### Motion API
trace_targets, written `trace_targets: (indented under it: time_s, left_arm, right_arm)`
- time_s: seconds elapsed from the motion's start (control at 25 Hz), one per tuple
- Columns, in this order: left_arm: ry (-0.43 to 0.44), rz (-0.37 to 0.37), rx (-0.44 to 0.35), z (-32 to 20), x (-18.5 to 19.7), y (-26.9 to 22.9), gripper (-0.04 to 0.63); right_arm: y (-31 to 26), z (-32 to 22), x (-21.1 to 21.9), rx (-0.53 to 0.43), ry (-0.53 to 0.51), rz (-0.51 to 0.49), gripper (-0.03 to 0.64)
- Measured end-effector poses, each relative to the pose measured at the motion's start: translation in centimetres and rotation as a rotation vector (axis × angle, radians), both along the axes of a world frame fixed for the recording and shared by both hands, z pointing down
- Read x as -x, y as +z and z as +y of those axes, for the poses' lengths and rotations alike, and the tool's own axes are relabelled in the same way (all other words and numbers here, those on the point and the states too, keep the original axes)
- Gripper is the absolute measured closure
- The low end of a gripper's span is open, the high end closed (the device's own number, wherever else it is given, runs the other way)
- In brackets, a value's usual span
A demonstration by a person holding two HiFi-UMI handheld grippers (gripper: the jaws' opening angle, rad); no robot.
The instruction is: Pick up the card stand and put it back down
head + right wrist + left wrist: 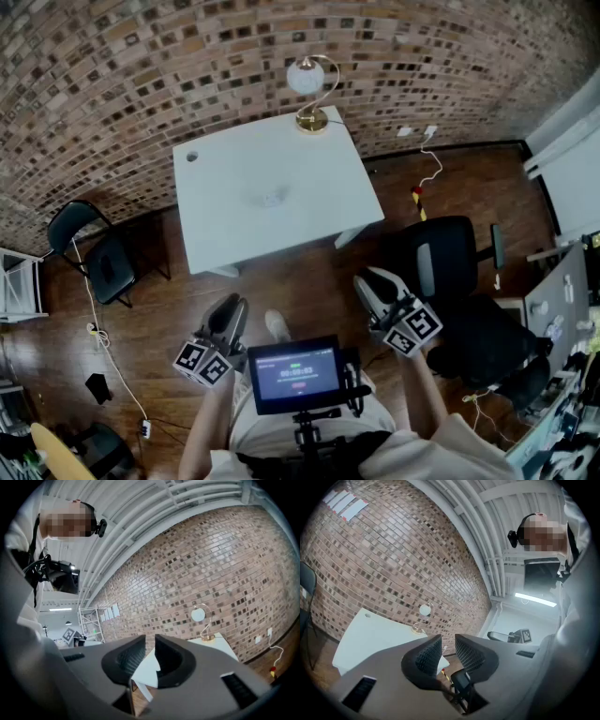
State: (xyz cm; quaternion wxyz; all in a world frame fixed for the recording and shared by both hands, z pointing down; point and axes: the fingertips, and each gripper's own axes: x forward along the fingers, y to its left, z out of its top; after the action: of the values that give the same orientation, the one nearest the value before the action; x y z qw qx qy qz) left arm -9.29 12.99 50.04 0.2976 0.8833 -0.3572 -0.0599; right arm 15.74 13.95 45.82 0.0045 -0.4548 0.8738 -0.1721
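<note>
Brick wall [187, 56] behind white table [234, 220]; small clear card stand [272, 198] sat mid-table, at our twelve o'clock. We held left gripper [232, 306] and right gripper [371, 283] well short, jaws narrowly parted, empty. We judged stand light, slippery; best pinched across its thin sides.

Left gripper [232, 307], right gripper [371, 281] level, ajar

Person in a white short-sleeved shirt [427, 452]. A small black monitor [295, 373] with a dark screen of lit readouts sits on a black mount at the chest. The left gripper [232, 309] and right gripper [372, 284] are smooth grey plastic, each with black ribbed pads [427, 656] and a marker cube [412, 328] printed with black-and-white squares.
</note>
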Motion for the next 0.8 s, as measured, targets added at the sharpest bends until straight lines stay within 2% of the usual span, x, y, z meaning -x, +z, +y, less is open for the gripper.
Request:
trace_targets:
  time_s: [0.24,0.44,0.6,0.8]
  left_arm:
    - [0.049,0.022,0.01,-4.2,2.8,1.1,0.506]
    - [0.061,0.01,0.012,-7.6,4.3,2.4,0.506]
    - [0.065,-0.002,-0.007,-10.1,3.8,1.6,0.511]
    - [0.028,-0.014,0.027,-13.7,2.8,2.2,0.511]
  right_arm:
    - [1.3,-4.2,2.9,0.006,0.023,0.035,0.549]
    - [2.1,-7.1,4.2,0.002,0.047,0.052,0.549]
    - [2.3,-10.1,4.1,0.005,0.024,0.065,0.549]
    - [4.4,-15.3,3.9,0.044,-0.05,0.069,0.549]
